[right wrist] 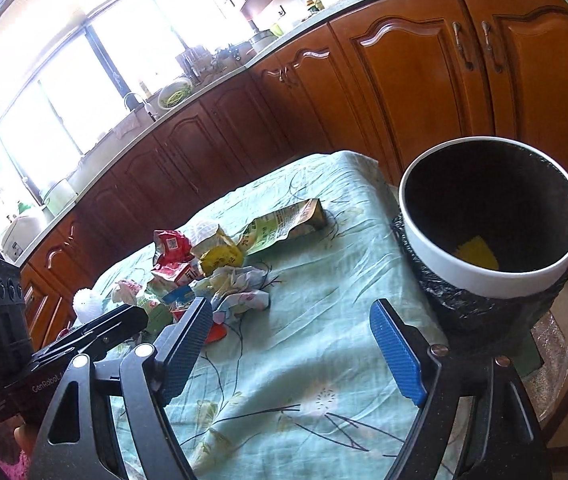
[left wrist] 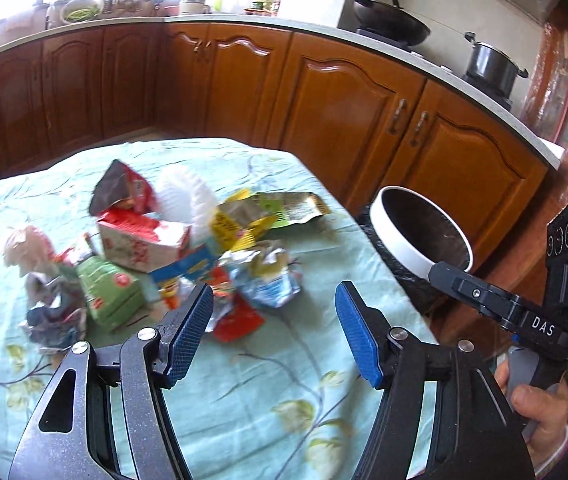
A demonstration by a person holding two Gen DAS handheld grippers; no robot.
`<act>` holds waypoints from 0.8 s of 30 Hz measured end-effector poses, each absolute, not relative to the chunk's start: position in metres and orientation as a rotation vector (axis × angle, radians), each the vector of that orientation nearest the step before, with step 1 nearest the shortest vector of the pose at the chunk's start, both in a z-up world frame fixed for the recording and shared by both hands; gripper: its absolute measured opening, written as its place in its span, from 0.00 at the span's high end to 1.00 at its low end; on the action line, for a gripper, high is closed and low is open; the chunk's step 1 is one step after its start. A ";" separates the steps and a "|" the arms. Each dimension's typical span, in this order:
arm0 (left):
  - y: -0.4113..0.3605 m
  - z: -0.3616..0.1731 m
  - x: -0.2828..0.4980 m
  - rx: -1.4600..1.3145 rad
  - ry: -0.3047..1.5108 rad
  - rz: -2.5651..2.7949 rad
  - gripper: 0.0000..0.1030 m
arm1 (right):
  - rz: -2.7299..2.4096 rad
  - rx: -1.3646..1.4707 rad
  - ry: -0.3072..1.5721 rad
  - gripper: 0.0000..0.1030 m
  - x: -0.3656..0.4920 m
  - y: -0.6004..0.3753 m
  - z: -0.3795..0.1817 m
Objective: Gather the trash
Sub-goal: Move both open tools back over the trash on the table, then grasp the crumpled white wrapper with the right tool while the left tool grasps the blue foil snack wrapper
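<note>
A pile of trash lies on the table's light green flowered cloth: a red-white carton, a green packet, a white ruffled paper cup, crumpled wrappers and a flat green-gold pouch. My left gripper is open and empty just before the pile. My right gripper is open and empty over the cloth, right of the pile. The white-rimmed bin with a black bag stands at the table's right edge and holds a yellow scrap.
Brown wooden cabinets run behind the table under a countertop with a wok and a pot. The bin also shows in the left wrist view. The right gripper's body is right of the left one.
</note>
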State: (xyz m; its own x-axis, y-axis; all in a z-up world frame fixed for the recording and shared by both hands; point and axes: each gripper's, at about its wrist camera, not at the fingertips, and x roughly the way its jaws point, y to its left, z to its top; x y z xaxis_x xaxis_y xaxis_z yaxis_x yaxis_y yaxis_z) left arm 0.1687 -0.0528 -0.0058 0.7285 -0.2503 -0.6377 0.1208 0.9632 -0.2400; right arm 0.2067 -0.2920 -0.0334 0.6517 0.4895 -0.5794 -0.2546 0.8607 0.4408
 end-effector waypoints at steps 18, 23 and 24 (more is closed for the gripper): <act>-0.009 -0.038 0.195 -0.207 0.838 -0.124 0.45 | 0.525 0.292 0.830 0.45 0.248 -0.227 -0.052; -0.017 -0.053 0.211 -0.148 0.878 -0.133 0.60 | 0.559 0.258 0.867 0.53 0.264 -0.204 -0.064; -0.018 -0.057 0.214 -0.151 0.891 -0.135 0.61 | 0.562 0.253 0.879 0.53 0.267 -0.200 -0.068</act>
